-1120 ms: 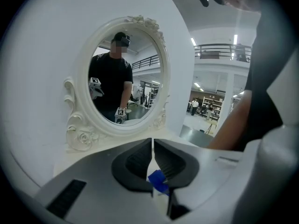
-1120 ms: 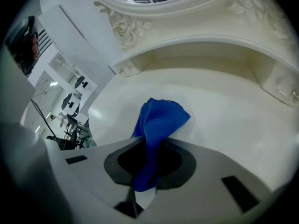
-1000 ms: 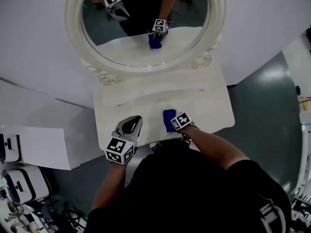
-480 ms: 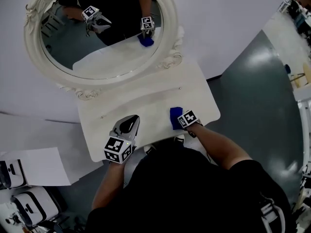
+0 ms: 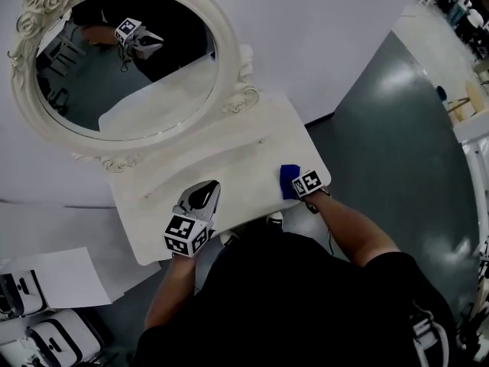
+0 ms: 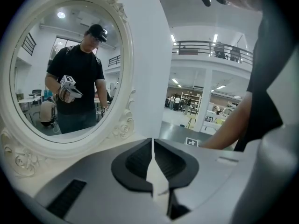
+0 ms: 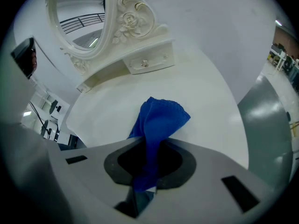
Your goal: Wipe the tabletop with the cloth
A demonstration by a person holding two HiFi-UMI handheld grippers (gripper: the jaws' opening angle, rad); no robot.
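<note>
A blue cloth [image 5: 289, 180] lies bunched on the white tabletop [image 5: 221, 167] near its right front corner. My right gripper [image 5: 296, 186] is shut on the cloth [image 7: 158, 125], which sticks out ahead of the jaws and rests on the tabletop [image 7: 196, 92]. My left gripper [image 5: 205, 195] hovers over the front left part of the top, jaws shut with nothing between them. In the left gripper view the left gripper [image 6: 153, 146] points toward the mirror.
A large oval mirror [image 5: 122, 60] in an ornate white frame stands at the back of the table, with a small drawer [image 7: 147, 62] under it. White boxes [image 5: 53, 281] lie on the floor at the left. Grey floor [image 5: 397, 144] lies to the right.
My right gripper has dragged the blue cloth rightward across the tabletop toward the right front corner. The left gripper has stayed in place.
</note>
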